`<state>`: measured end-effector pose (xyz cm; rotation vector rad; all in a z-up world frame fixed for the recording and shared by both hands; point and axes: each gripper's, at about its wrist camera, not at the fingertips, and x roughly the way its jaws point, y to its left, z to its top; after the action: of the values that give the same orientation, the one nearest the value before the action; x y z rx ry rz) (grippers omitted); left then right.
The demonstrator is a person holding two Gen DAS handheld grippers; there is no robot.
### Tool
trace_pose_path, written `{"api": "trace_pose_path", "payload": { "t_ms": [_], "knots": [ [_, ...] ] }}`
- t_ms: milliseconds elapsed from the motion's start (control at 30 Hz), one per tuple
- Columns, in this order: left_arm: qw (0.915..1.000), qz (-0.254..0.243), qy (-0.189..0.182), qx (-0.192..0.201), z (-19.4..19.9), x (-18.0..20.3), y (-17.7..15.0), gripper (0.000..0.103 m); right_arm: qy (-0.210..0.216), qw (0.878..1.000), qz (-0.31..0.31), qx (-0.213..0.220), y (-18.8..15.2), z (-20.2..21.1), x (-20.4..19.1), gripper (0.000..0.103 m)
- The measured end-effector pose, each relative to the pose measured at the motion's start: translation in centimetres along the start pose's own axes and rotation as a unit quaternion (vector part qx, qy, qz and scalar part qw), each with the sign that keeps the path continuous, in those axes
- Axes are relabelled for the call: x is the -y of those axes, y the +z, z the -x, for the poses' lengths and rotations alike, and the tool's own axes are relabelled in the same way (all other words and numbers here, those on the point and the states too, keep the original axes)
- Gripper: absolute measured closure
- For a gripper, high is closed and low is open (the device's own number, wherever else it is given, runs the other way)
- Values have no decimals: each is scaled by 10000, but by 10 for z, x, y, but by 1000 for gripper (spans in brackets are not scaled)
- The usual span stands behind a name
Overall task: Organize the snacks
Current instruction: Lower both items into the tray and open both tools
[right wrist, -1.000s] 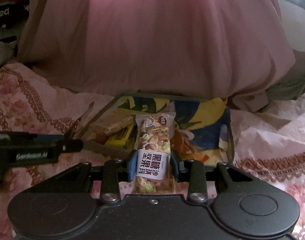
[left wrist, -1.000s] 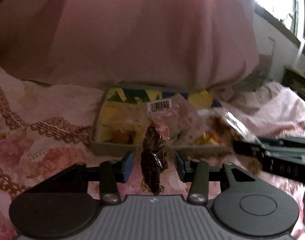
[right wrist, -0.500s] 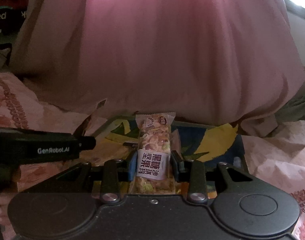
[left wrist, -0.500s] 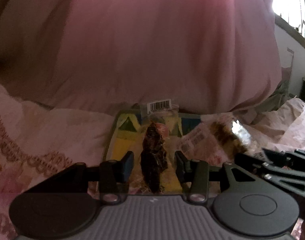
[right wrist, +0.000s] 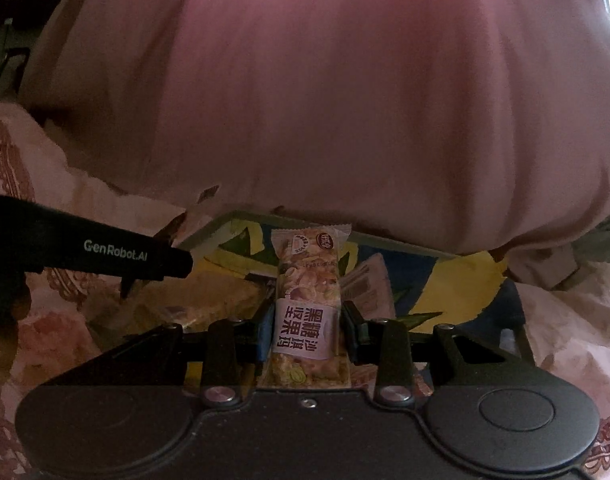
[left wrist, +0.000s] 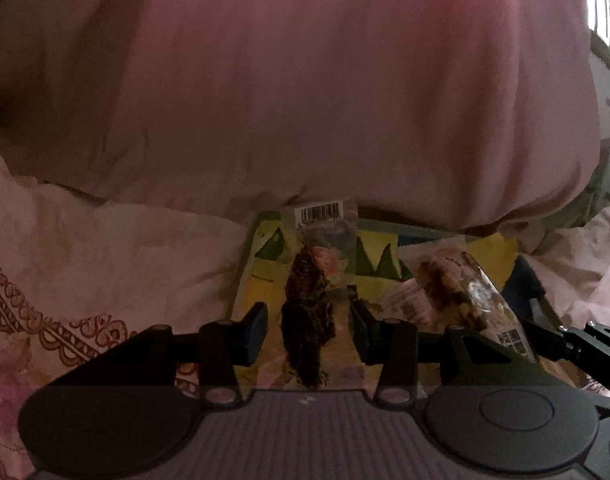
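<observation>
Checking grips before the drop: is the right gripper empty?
No. The right gripper is shut on the nut bar, whose white label sits pinched between the jaws above the patterned tray.

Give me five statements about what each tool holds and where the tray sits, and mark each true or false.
1. The right tool grips a nut bar. True.
2. The left tool is empty. False: a dark dried snack in a clear packet sits between its fingers.
3. The tray lies on a wooden table. False: it lies on floral bedding.
4. A pink pillow rises behind the tray. True.
5. The clear packet bears a barcode. True.
</observation>
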<state>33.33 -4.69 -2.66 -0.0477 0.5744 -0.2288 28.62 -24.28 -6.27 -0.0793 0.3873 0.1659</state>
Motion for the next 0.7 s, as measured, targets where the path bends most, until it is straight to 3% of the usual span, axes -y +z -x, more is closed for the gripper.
{"api": "trace_pose_path", "payload": {
  "t_ms": [467, 567, 700],
  "knots": [
    [9993, -155, 76, -332, -13, 2, -10, 54, -36, 9980, 550, -318, -11, -21, -15, 65],
    [9993, -93, 47, -368, -11, 0, -10, 54, -100, 9974, 655, -284, -11, -21, -17, 61],
    [9992, 7, 25, -411, -11, -4, -9, 54, -140, 9975, 649, -247, -11, -20, -16, 44]
  ]
}}
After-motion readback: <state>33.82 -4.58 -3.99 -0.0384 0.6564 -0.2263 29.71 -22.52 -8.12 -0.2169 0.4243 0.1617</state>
